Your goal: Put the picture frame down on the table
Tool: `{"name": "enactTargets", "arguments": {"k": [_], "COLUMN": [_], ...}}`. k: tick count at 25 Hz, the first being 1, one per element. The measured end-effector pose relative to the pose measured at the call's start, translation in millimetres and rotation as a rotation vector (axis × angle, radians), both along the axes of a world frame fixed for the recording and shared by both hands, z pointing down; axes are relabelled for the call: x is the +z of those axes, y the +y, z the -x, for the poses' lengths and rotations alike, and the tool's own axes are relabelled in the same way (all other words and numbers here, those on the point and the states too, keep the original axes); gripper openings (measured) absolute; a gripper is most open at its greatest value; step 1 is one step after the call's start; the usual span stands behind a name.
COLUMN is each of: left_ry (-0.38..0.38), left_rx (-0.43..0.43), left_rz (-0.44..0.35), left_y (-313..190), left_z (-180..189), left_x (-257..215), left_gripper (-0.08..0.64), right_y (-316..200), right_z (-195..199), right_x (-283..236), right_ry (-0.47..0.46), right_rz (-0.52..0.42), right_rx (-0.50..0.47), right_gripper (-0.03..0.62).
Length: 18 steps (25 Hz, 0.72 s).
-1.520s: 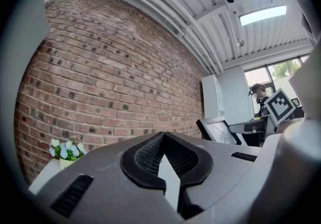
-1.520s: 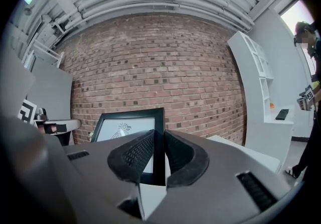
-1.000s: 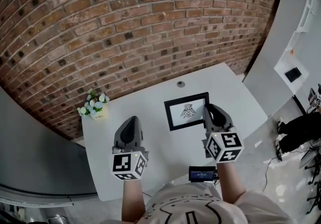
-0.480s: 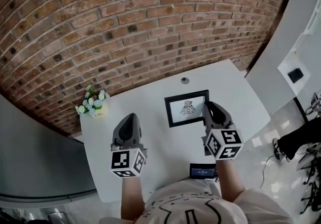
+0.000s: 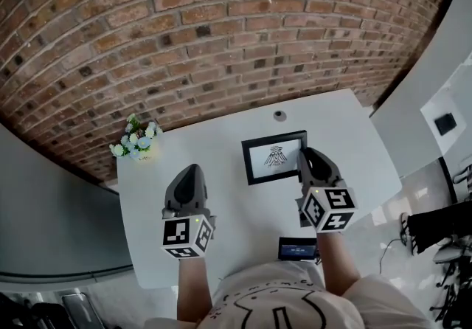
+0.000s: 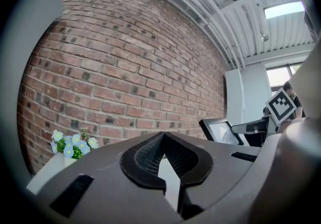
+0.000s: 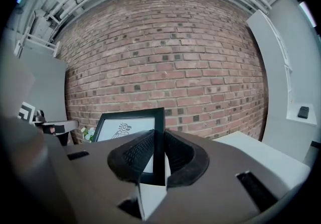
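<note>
A black picture frame (image 5: 274, 157) with a white mat and a small dark bird drawing is held above the white table (image 5: 221, 150). My right gripper (image 5: 304, 156) is shut on the frame's right edge; in the right gripper view the frame (image 7: 131, 126) stands upright with its right bar clamped between the jaws (image 7: 159, 155). My left gripper (image 5: 189, 176) hovers over the table to the frame's left, shut with nothing in it. The left gripper view (image 6: 163, 143) shows the frame (image 6: 219, 131) far off to the right.
A small white pot of white and blue flowers (image 5: 134, 142) stands at the table's back left corner. A round grey cable port (image 5: 279, 115) sits near the back edge. A brick wall (image 5: 206, 32) rises behind. A small dark device (image 5: 297, 248) lies at the front edge.
The head view has shifted slightly. Both grippers and the frame keep almost the same places over the table, the right gripper still clamped on the frame.
</note>
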State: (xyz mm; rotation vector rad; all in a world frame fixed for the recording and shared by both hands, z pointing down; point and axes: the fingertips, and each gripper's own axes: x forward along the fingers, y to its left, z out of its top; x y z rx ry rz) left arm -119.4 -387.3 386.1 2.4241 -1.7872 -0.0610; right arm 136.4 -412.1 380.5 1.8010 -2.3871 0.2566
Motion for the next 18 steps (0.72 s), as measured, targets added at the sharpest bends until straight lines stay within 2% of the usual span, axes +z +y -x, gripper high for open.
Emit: {"name": "enactTargets", "arguments": {"k": [7,18], "left_ry": [0.002,-0.029], "left_rx": [-0.047,-0.076], "left_rz": [0.081,0.222], "left_y": [-2.9,0.3], "left_z": [-8.8,-19.9], "left_x": [33.6,100.5], "left_gripper": [0.011,0.011], "right_y": [-14.4,-24.0], "right_z": [-8.1,-16.1], "right_x": [29.8,96.1], "right_ry": [0.01,0.002], "right_rz": [0.073,0.203], "right_rx": [-0.047,-0.074], "right_gripper": [0.064,0.064]}}
